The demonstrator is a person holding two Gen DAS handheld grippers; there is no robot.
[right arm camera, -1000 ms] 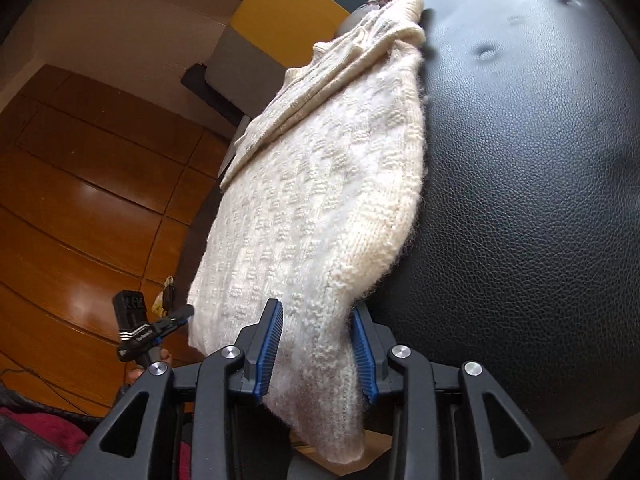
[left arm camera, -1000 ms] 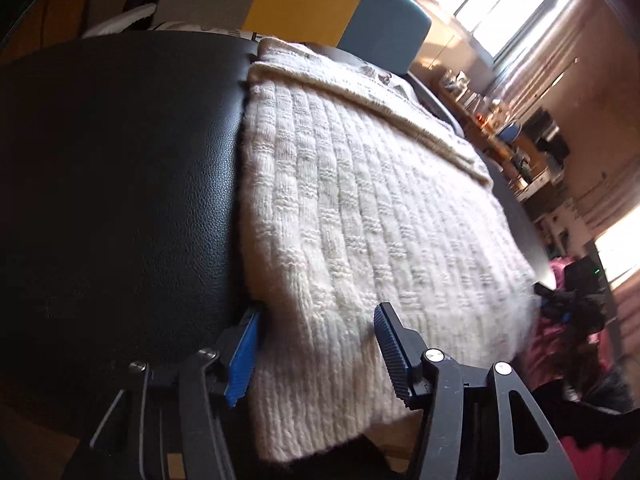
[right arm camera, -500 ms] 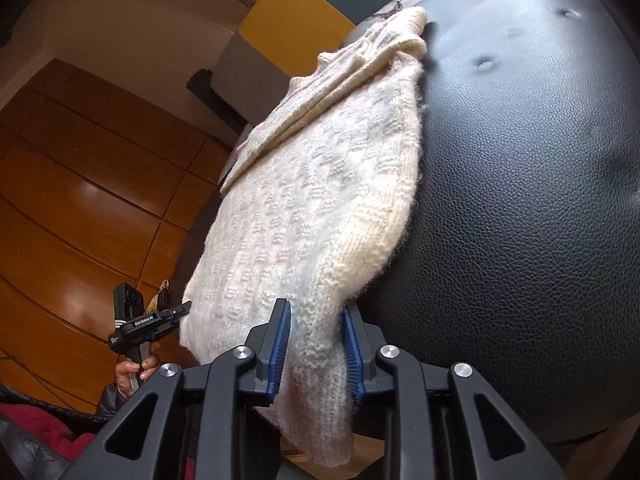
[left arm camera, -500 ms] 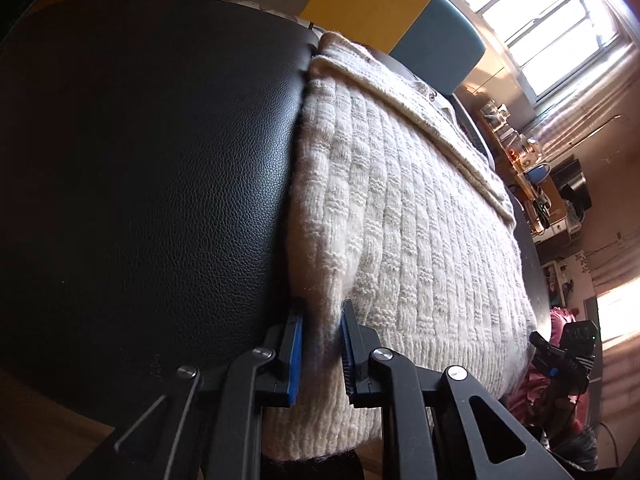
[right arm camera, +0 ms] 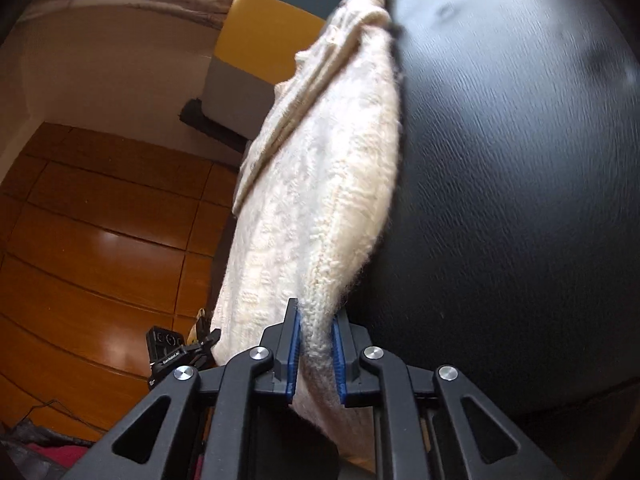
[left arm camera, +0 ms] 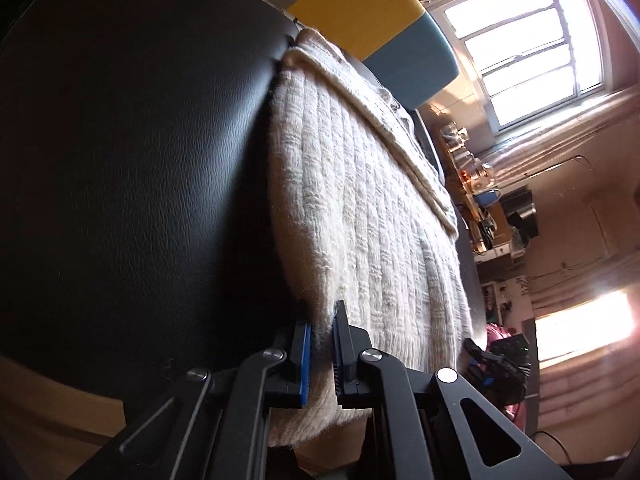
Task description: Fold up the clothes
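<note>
A cream knitted sweater (left arm camera: 360, 200) lies along a black leather surface (left arm camera: 140, 160), with a folded band across its far end. My left gripper (left arm camera: 320, 332) is shut on the sweater's near left corner, blue pads pinching the knit. In the right wrist view the same sweater (right arm camera: 332, 176) stretches away over the black surface (right arm camera: 520, 160), and my right gripper (right arm camera: 315, 336) is shut on its near right corner. The near hem hangs below both grippers. Each gripper shows small in the other's view, the right gripper (left arm camera: 500, 360) and the left gripper (right arm camera: 176, 354).
A yellow and teal cushioned seat (left arm camera: 380, 28) stands beyond the far end of the sweater. Wooden floor (right arm camera: 100, 220) lies to the left of the surface in the right wrist view. A cluttered shelf (left arm camera: 476, 188) and bright windows (left arm camera: 528, 40) are at the right.
My left gripper went from open around the sweater's corner to shut on it. Both grippers have tilted and lifted the near edge, so the sweater looks narrower and steeper.
</note>
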